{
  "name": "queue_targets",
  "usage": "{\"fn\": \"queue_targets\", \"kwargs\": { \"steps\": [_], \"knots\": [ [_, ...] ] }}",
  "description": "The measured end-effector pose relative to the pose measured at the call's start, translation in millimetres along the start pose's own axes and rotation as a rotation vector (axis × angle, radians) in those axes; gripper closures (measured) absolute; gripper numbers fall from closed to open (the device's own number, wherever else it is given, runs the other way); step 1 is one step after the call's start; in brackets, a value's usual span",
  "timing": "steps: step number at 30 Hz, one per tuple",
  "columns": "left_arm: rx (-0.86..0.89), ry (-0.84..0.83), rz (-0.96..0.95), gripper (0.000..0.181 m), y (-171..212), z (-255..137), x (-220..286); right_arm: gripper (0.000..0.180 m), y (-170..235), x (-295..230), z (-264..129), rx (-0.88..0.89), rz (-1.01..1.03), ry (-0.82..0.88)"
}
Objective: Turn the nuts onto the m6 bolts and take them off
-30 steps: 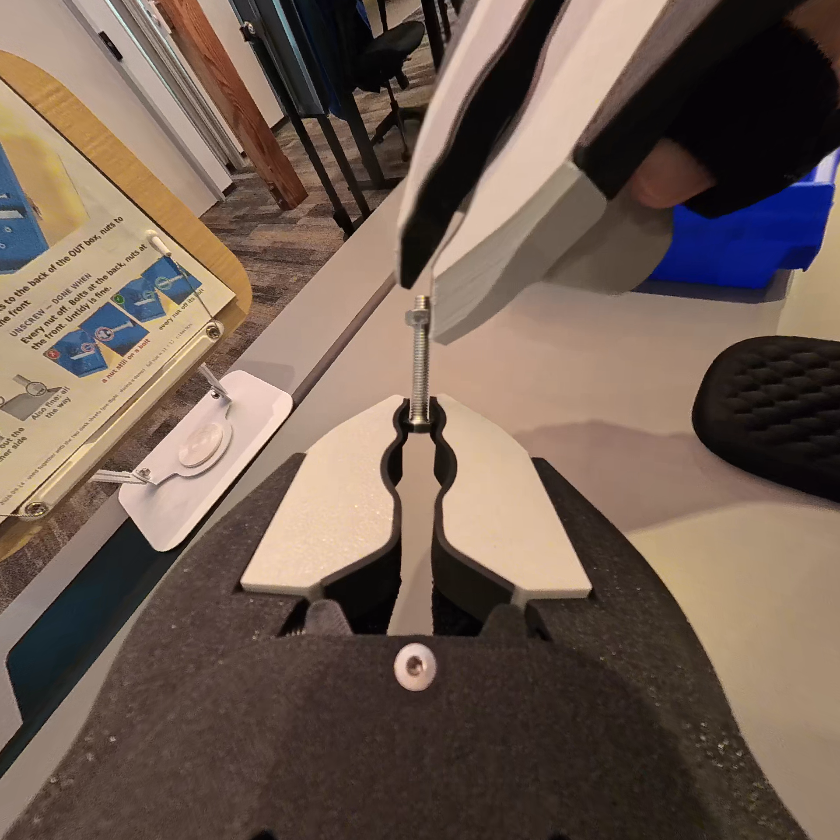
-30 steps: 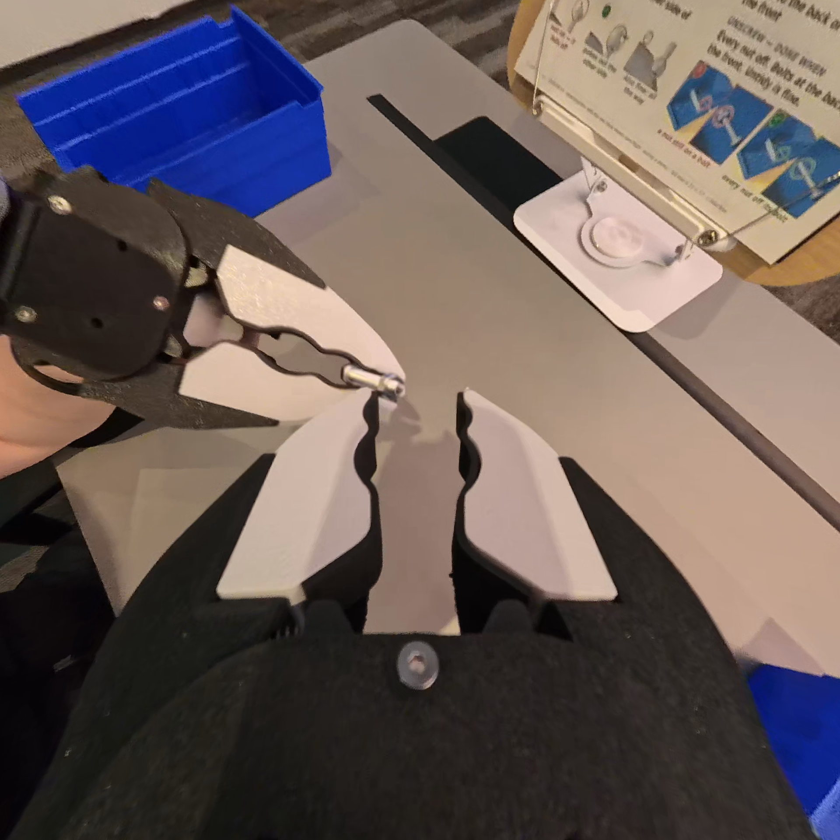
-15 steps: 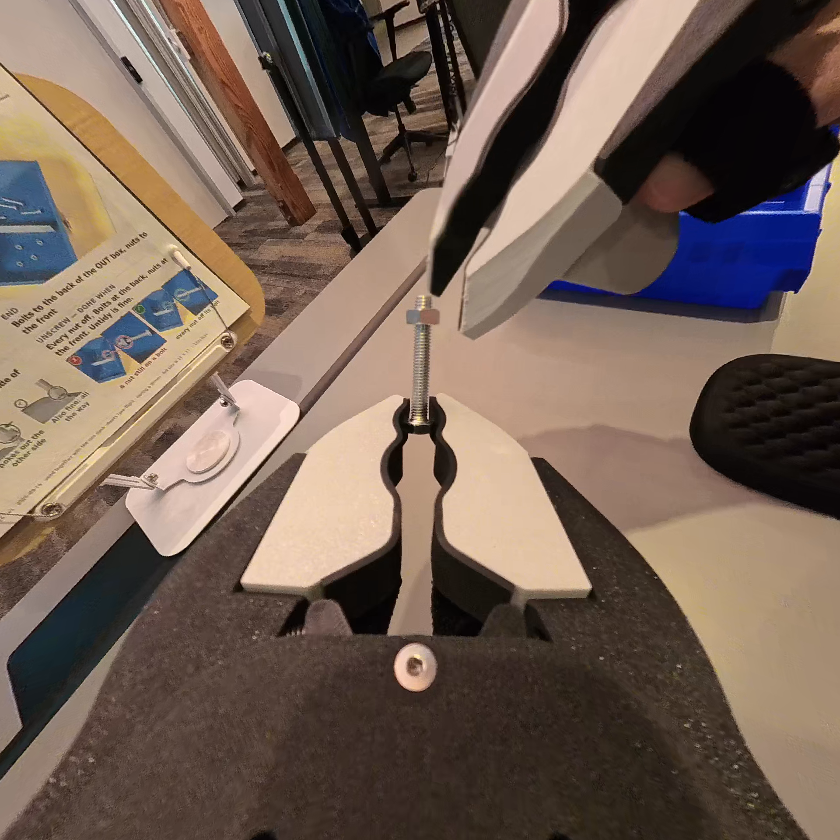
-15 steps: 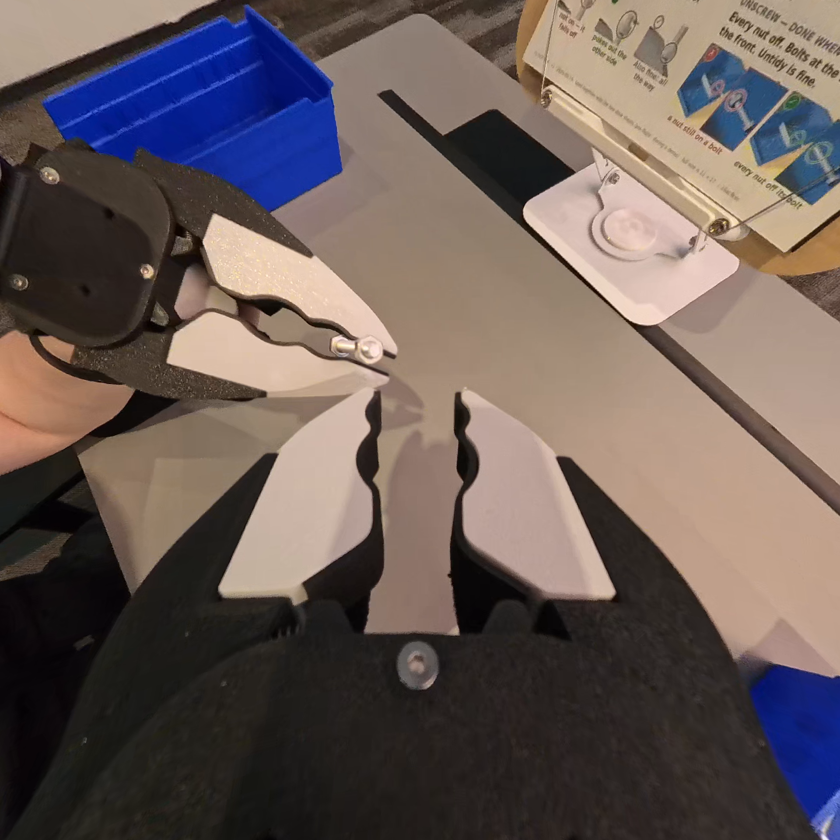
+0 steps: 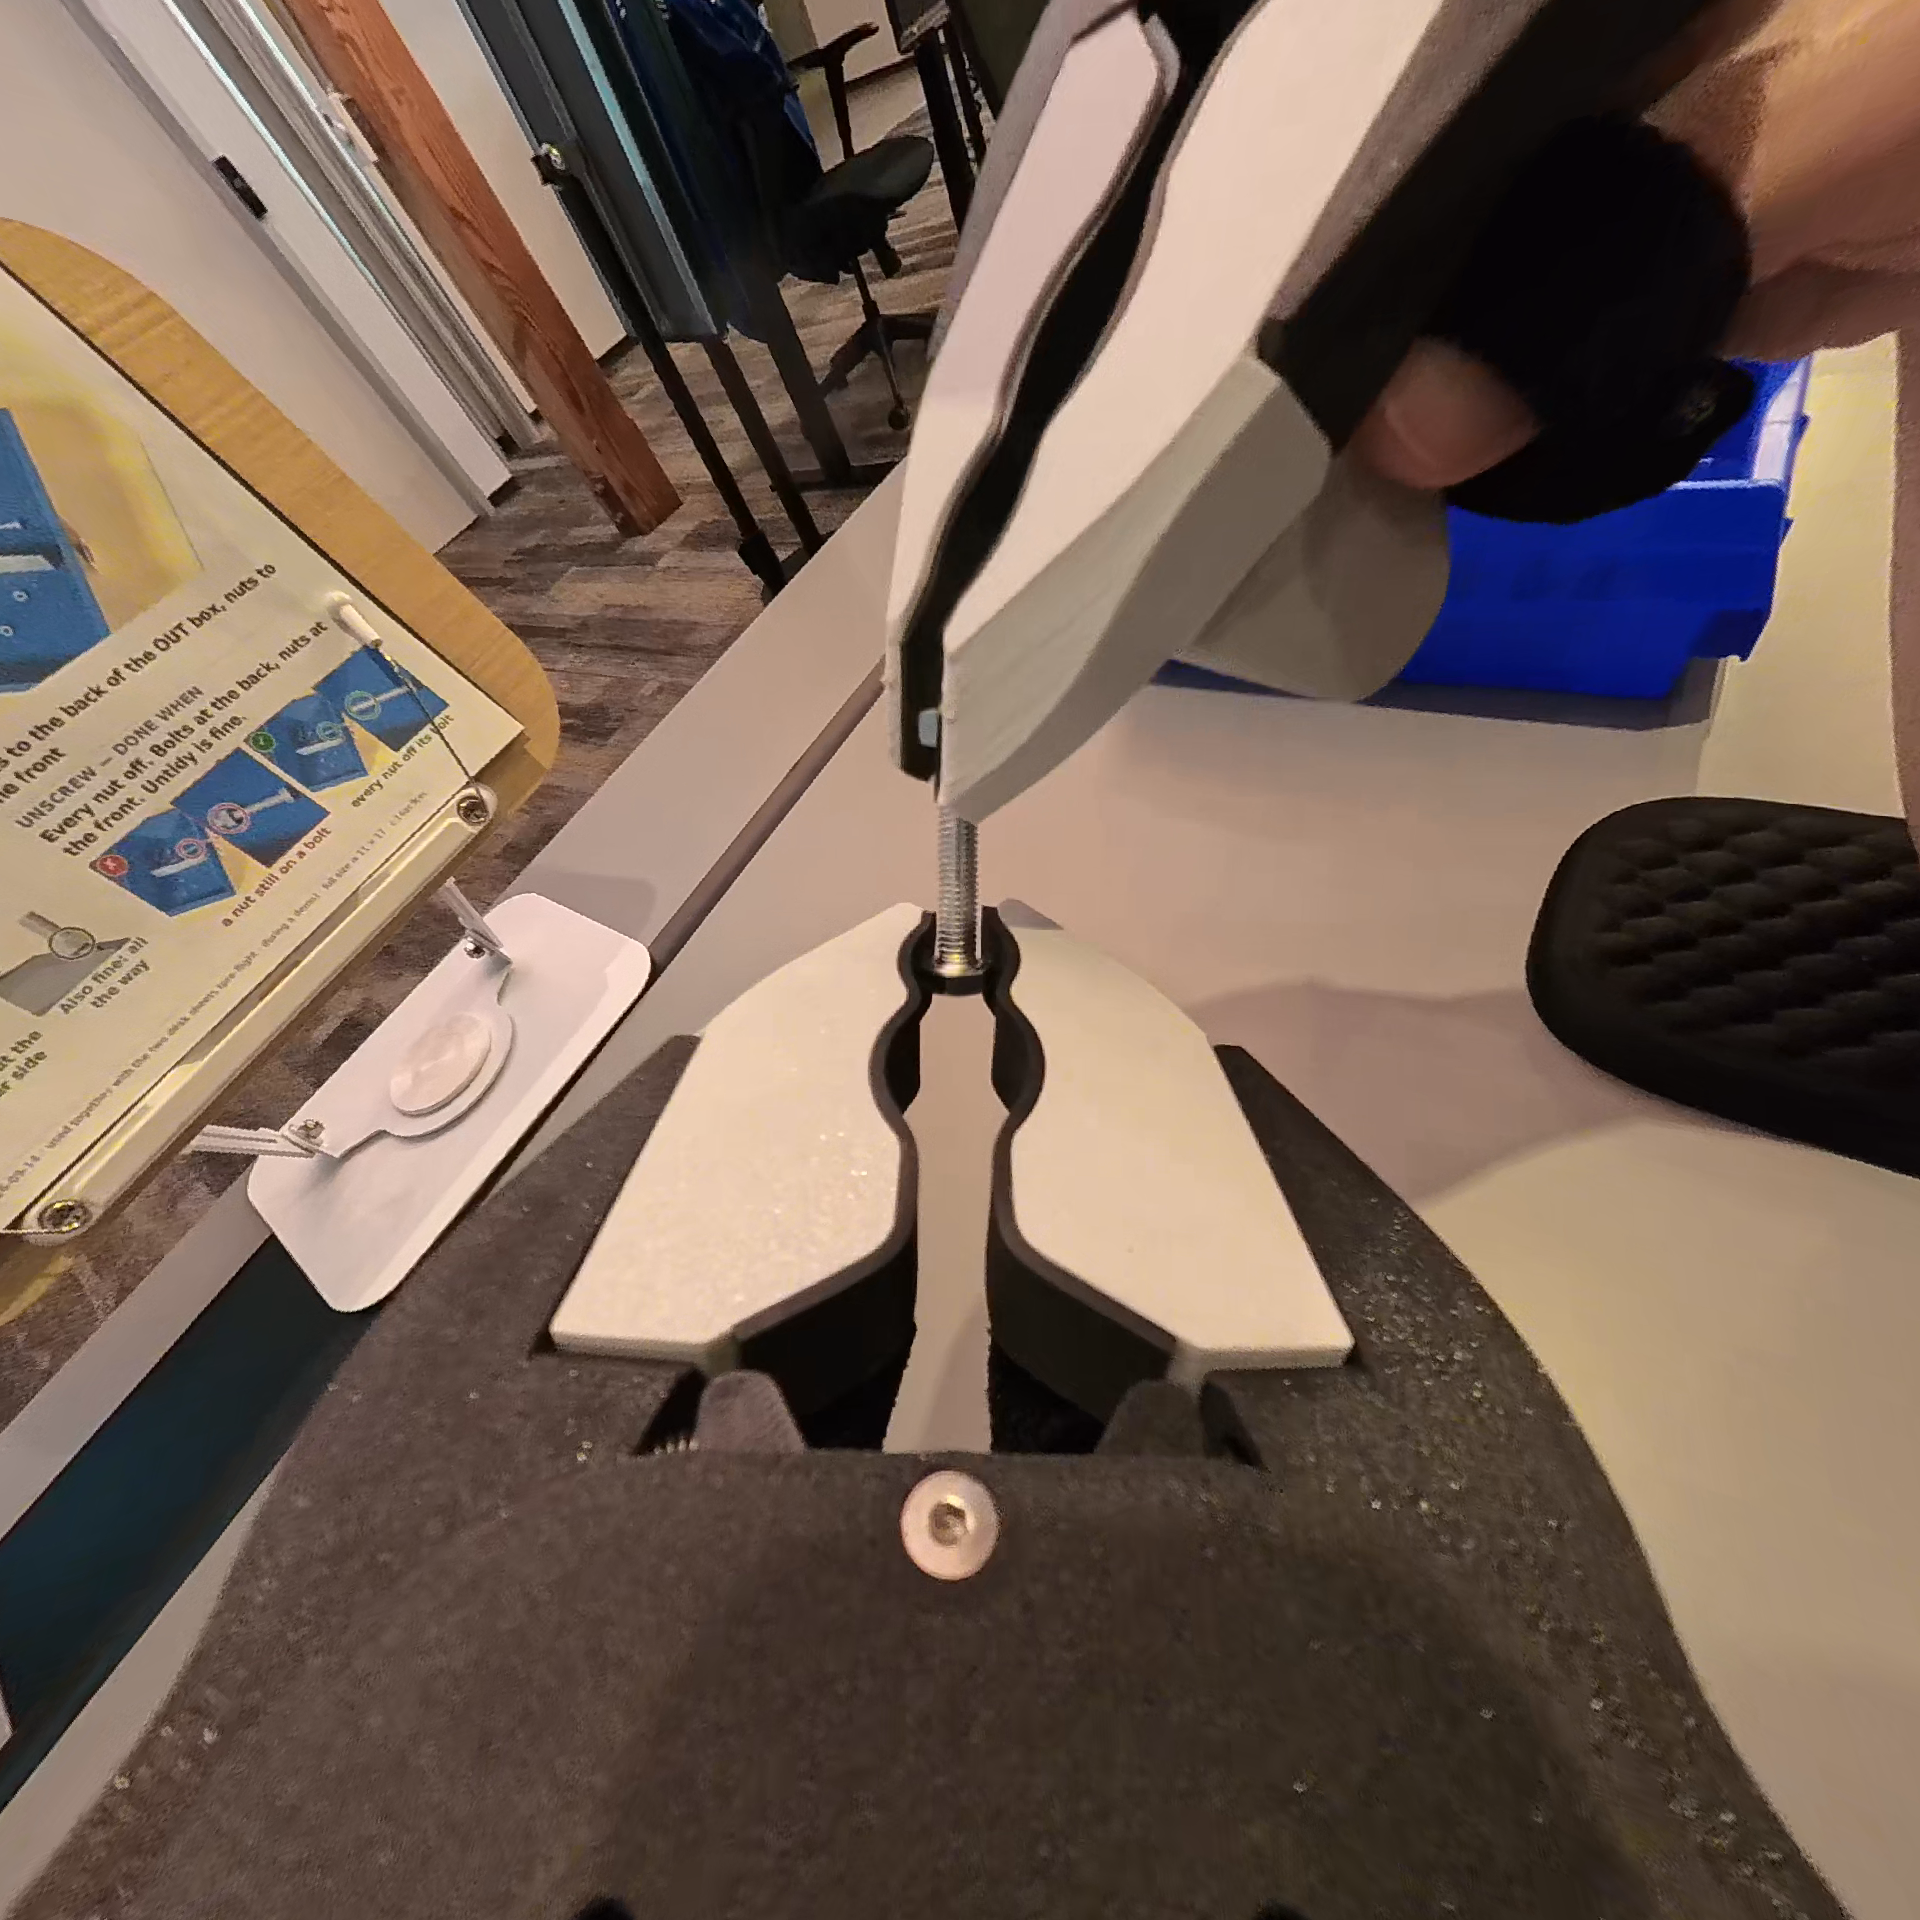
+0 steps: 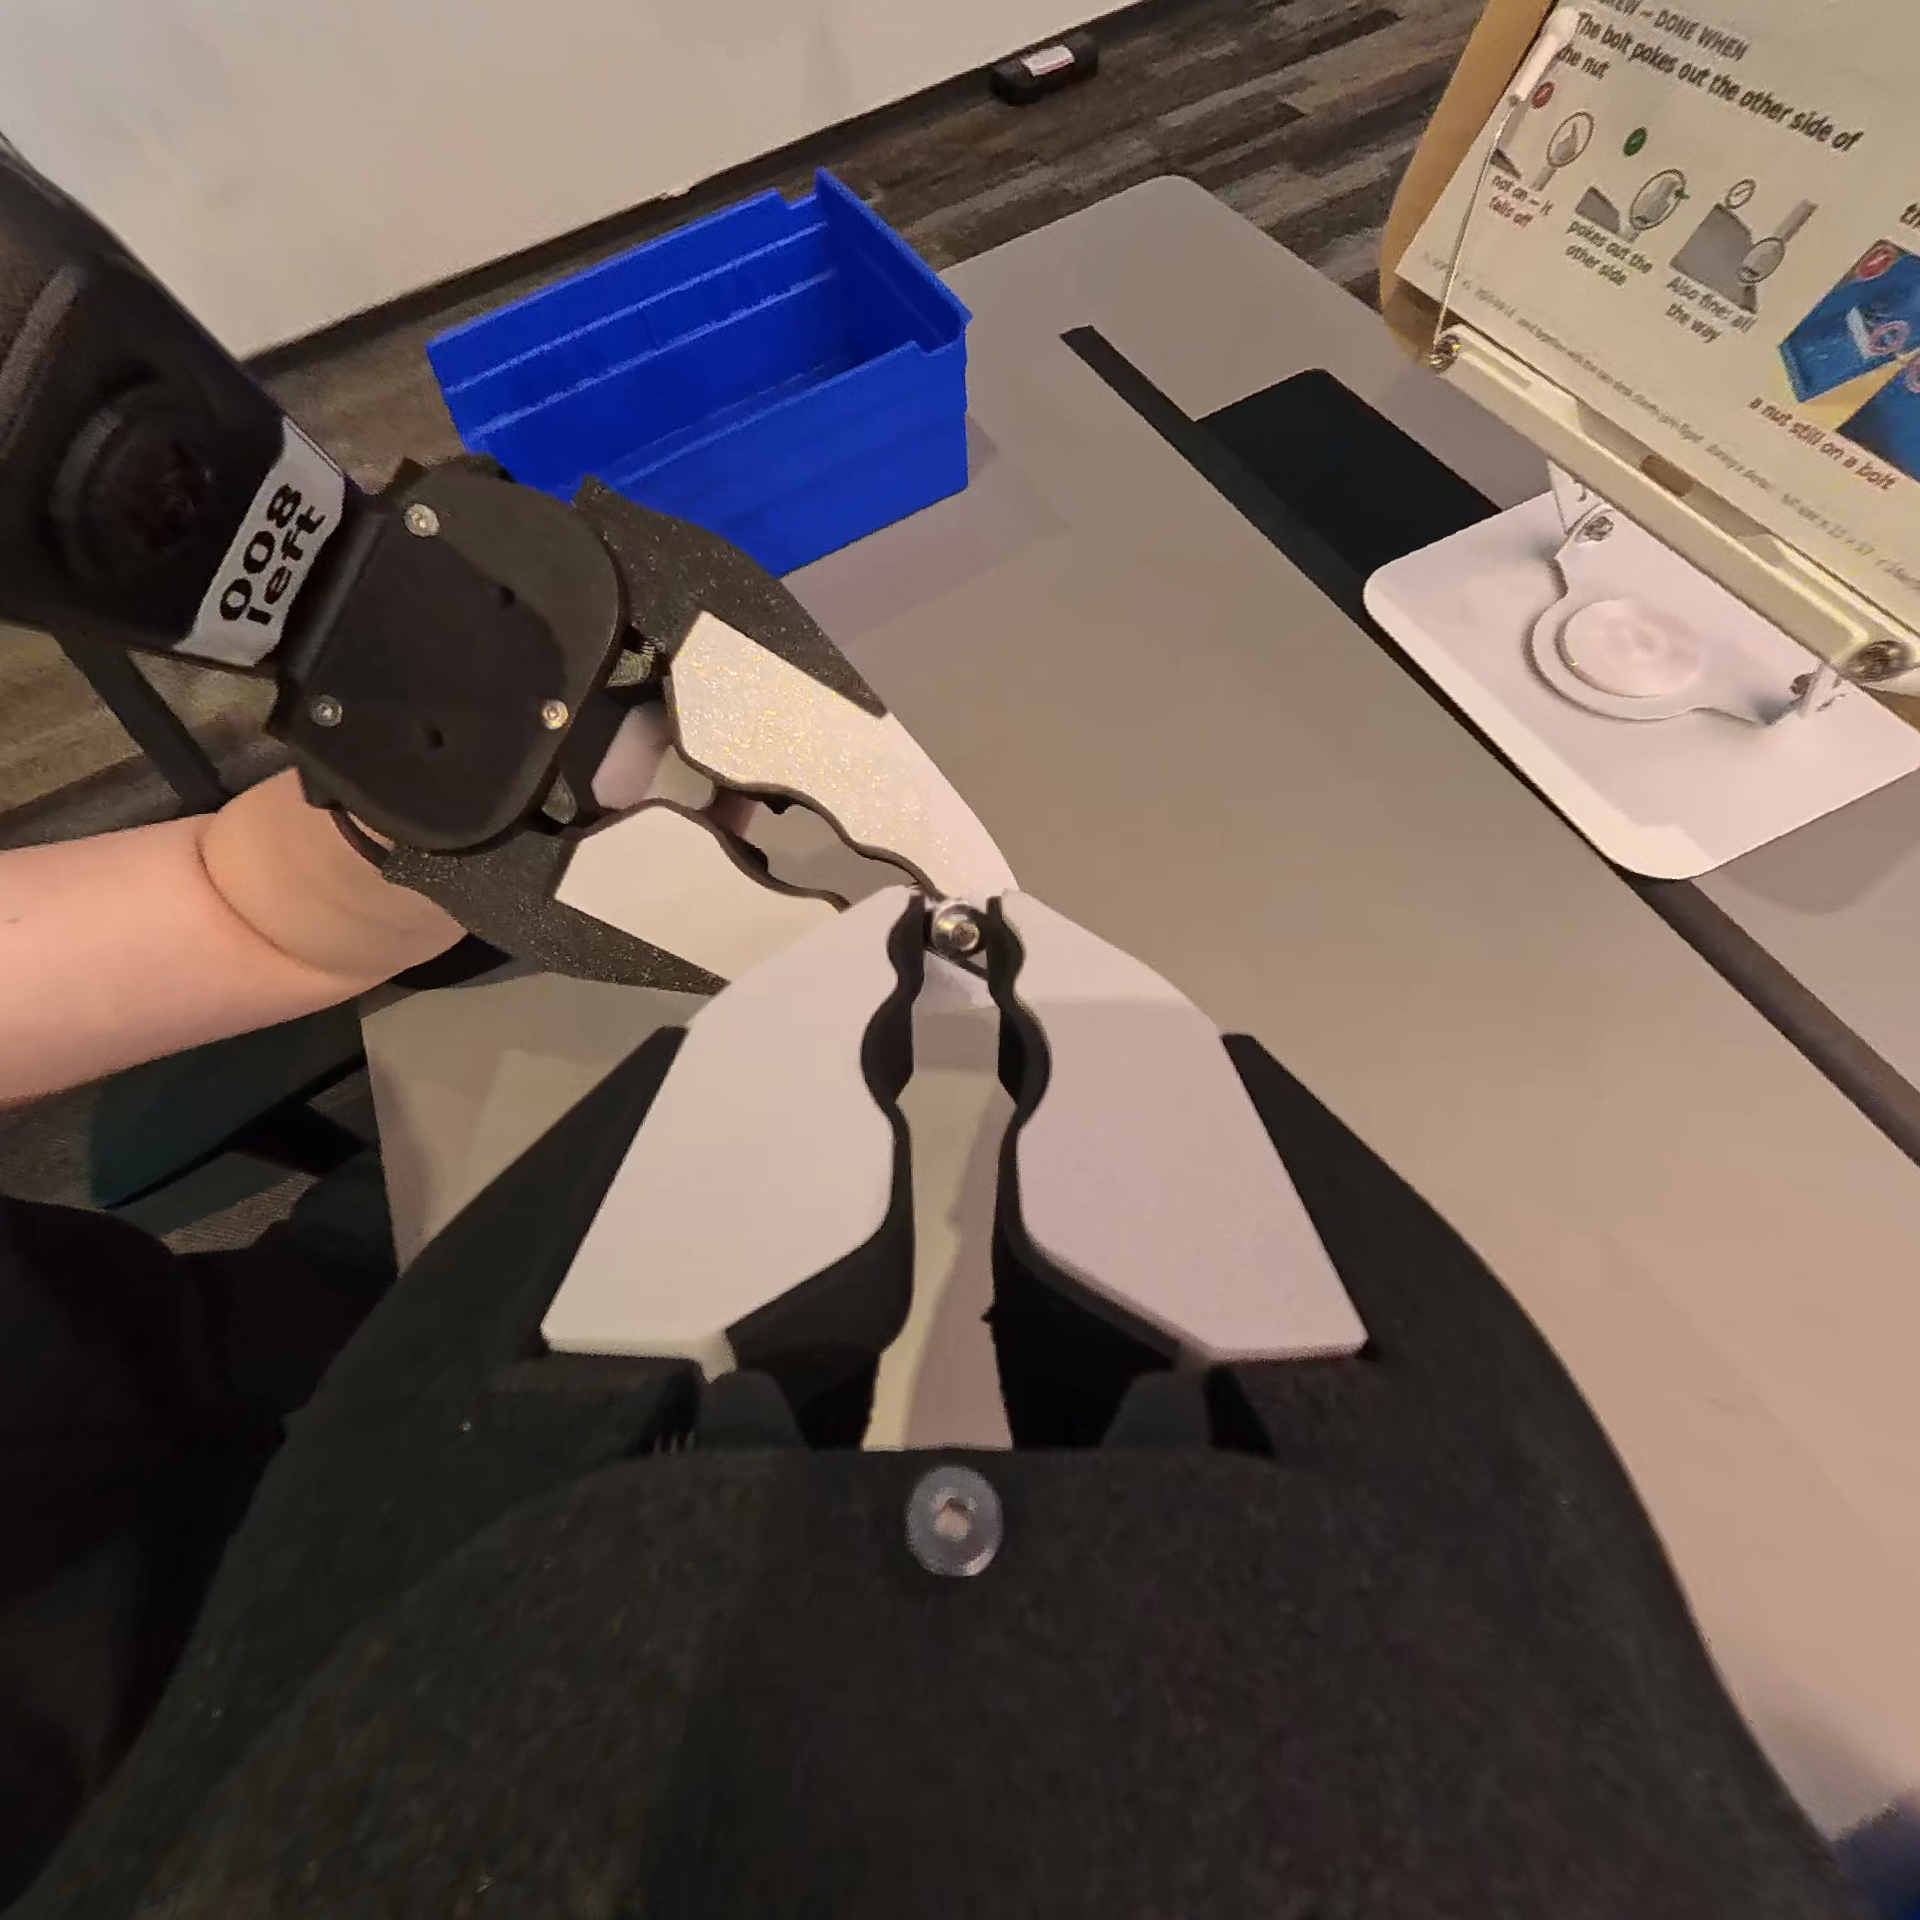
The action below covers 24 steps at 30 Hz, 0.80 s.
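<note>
My left gripper [image 5: 958, 935] is shut on the head end of a threaded m6 bolt [image 5: 956, 878], which points straight ahead above the grey table [image 5: 1351, 883]. My right gripper [image 5: 928, 753] comes in from above and is shut on the nut [image 5: 928, 724] at the bolt's far end. In the right wrist view the right gripper [image 6: 954, 914] holds the nut [image 6: 954, 925] between its fingertips. The left gripper's fingers [image 6: 831, 748] reach in from the left, held by a bare hand. The bolt's shaft is hidden there.
A blue bin [image 6: 727, 353] stands at the table's far end; it also shows in the left wrist view [image 5: 1610, 582]. An instruction board [image 5: 208, 831] on a white stand base [image 6: 1662, 665] is beside the table. A black mesh pad [image 5: 1745, 987] lies to the right. The grippers are tip to tip, or close to it.
My right gripper was open beside the bolt's tip. It has moved over the tip and shut on the nut. The left gripper keeps hold of the bolt.
</note>
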State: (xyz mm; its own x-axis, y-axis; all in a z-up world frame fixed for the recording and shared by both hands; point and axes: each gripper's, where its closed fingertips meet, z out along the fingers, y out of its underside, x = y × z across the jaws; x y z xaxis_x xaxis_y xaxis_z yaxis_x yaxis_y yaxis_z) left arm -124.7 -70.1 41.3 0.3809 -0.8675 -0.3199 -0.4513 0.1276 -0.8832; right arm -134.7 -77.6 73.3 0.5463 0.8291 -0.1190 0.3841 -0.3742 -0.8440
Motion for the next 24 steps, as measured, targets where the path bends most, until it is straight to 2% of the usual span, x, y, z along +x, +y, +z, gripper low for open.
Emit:
{"fn": "queue_targets", "kwargs": {
  "steps": [6, 12, 17, 24],
  "knots": [
    [-0.01, 0.008, -0.003, 0.173, 2.8, 3.1, 2.5, 0.17, 2.1, -1.1, 0.6, -0.038, -0.084, 0.069],
    [-0.065, 0.005, 0.005, 0.172, 12.2, 6.5, 2.7, 0.17, 3.6, -5.3, 4.4, -0.063, -0.129, 0.085],
    [-0.046, 0.006, 0.011, 0.177, 12.1, 9.3, 3.0, 0.17, 5.0, -3.8, 3.7, -0.071, -0.133, 0.098],
    [-0.051, -0.005, 0.017, 0.166, 13.0, 10.0, 1.7, 0.17, 6.4, -1.9, 4.1, -0.086, -0.155, 0.118]
  ]
}}
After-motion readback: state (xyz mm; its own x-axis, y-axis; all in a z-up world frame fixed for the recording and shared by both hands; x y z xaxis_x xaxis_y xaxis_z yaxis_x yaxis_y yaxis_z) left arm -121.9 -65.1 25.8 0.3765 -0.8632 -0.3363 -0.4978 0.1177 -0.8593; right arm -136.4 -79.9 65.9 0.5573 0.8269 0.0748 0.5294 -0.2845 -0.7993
